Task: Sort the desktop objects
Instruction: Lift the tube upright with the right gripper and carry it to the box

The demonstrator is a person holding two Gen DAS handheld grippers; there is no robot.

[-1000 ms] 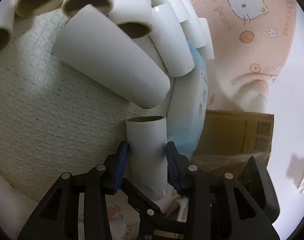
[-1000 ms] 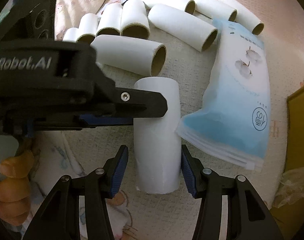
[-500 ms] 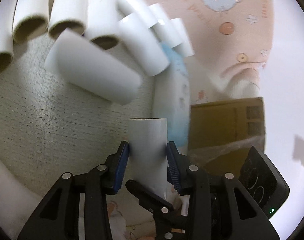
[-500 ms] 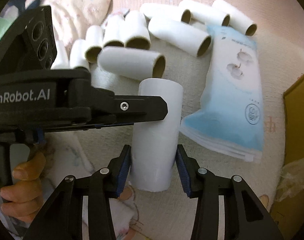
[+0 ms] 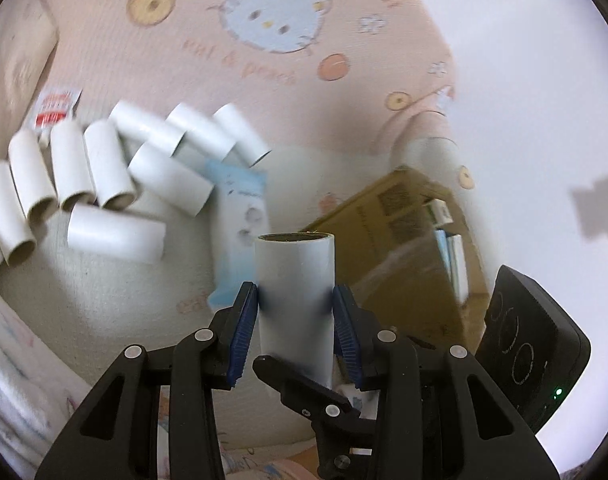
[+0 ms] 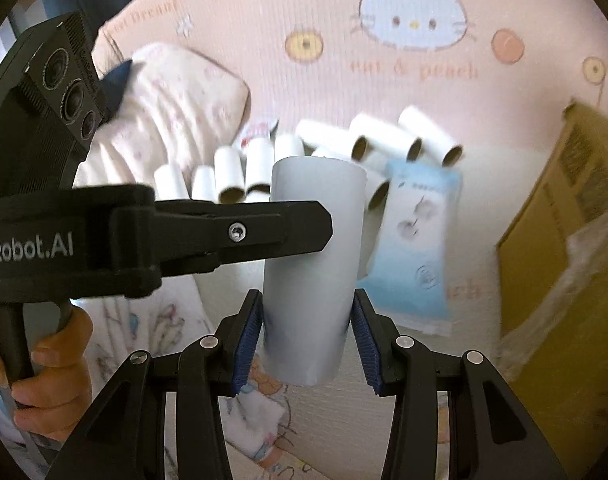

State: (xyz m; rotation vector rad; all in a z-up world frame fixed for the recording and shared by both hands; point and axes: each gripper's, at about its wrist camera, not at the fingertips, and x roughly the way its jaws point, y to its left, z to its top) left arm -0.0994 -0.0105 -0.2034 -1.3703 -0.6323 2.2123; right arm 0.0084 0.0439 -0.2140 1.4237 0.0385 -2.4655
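Both grippers hold one white cardboard tube (image 5: 293, 304), lifted above the bedding. My left gripper (image 5: 295, 320) is shut on its upper part; my right gripper (image 6: 306, 332) is shut on its lower part, where the tube (image 6: 312, 272) stands upright between the blue pads. The left gripper's finger (image 6: 239, 232) crosses the tube in the right wrist view. Several more white tubes (image 5: 103, 184) lie in a pile on the cream mat below, also in the right wrist view (image 6: 384, 140). A blue tissue pack (image 5: 239, 216) lies beside them, also seen from the right wrist (image 6: 418, 248).
A brown cardboard box (image 5: 400, 256) stands to the right of the pile, also in the right wrist view (image 6: 564, 260). A pink Hello Kitty blanket (image 5: 271, 32) lies behind. A folded cloth (image 6: 175, 104) and a small red-and-white packet (image 5: 55, 108) lie at the left.
Both grippers have risen with the tube, so the pile and the tissue pack now look farther below. The right gripper closed on the tube a second ago.
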